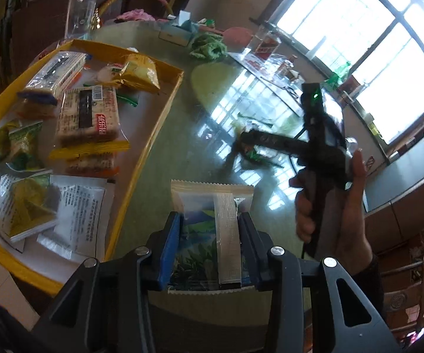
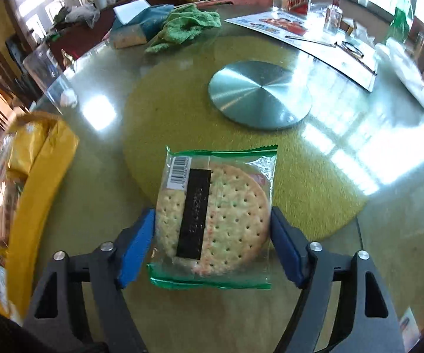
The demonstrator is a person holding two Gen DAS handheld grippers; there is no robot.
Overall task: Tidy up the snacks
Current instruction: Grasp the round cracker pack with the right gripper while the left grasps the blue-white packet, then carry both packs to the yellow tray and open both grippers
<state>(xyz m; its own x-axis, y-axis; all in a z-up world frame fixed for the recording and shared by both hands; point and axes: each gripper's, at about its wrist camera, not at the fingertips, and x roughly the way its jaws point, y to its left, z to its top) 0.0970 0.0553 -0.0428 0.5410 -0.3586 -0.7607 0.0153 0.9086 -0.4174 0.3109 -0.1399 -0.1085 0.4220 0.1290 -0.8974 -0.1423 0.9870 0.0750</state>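
- Through the left wrist view, a flat snack packet (image 1: 209,235) printed with green leaves is seen pinched between the blue pads of the left gripper (image 1: 209,229), above the glass table (image 1: 182,147) and just beside the yellow tray (image 1: 141,158) of packaged snacks. The packet is judged light, soft and crinkly. The right gripper (image 1: 235,153) is held by a hand (image 1: 338,206), fingers pointing toward the tray; blurred, so its state cannot be told there.
- Through the right wrist view, a round cracker pack (image 2: 215,217) is seen between the right gripper's spread pads, the right pad apart, the left perhaps just touching. It is judged light, brittle and slippery; its flat sides should be squeezed gently.
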